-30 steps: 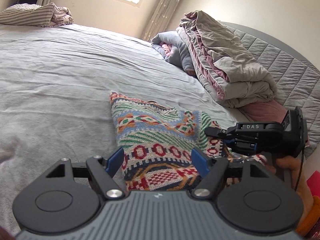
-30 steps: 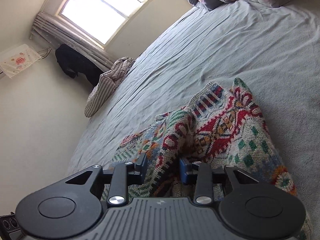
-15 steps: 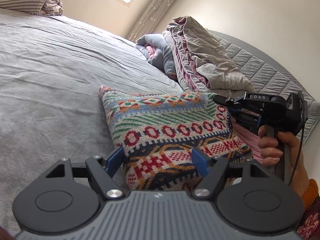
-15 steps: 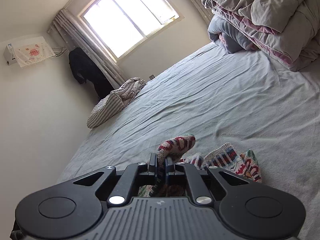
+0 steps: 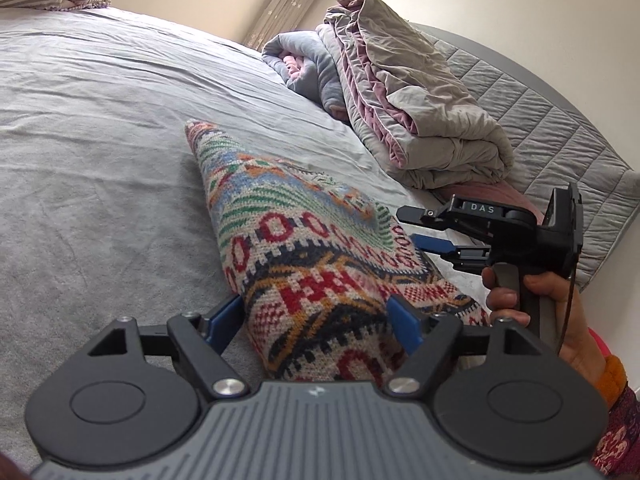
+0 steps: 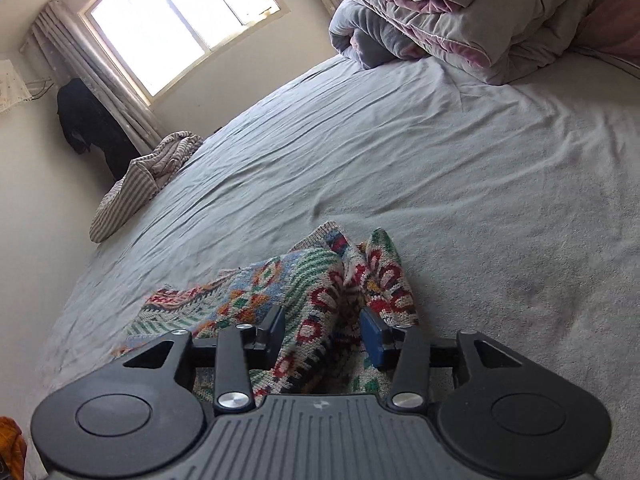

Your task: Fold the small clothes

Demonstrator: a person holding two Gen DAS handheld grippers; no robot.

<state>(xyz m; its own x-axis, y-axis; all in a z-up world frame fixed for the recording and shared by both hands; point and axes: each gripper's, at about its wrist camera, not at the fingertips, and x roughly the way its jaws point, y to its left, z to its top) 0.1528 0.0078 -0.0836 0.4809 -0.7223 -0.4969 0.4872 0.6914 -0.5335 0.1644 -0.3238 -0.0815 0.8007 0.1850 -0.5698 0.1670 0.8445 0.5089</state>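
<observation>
Near the bed's front edge, the left gripper (image 5: pixel 318 322) has its fingers spread wide, one on each side of a raised ridge of the knitted garment (image 5: pixel 304 264) without pinching it. The patterned knit lies on the grey bed sheet (image 5: pixel 100 128), part of it doubled over, its far corner tapering to a point toward the middle of the bed. Just beyond, at the garment's right side, the right gripper (image 5: pixel 420 232) hovers with its fingers parted as well; its own camera shows them released around a bunched, upright fold of the knit (image 6: pixel 320 312), touching little or nothing. So neither gripper has a hold on the cloth at this moment.

Judging by the lumpy, half-doubled shape, a fold has just been laid or is being set up, and the garment is not yet a tidy packet. The next move likely calls for both pairs of fingers to close on an edge or corner, lift it, carry it over evenly and smooth out the bunched fold.

Farther back, a folded duvet (image 5: pixel 420 112) rests by the quilted headboard (image 5: pixel 540 120), and a striped blanket (image 6: pixel 132 188) lies at the bed's far corner, below the window (image 6: pixel 180 24).
</observation>
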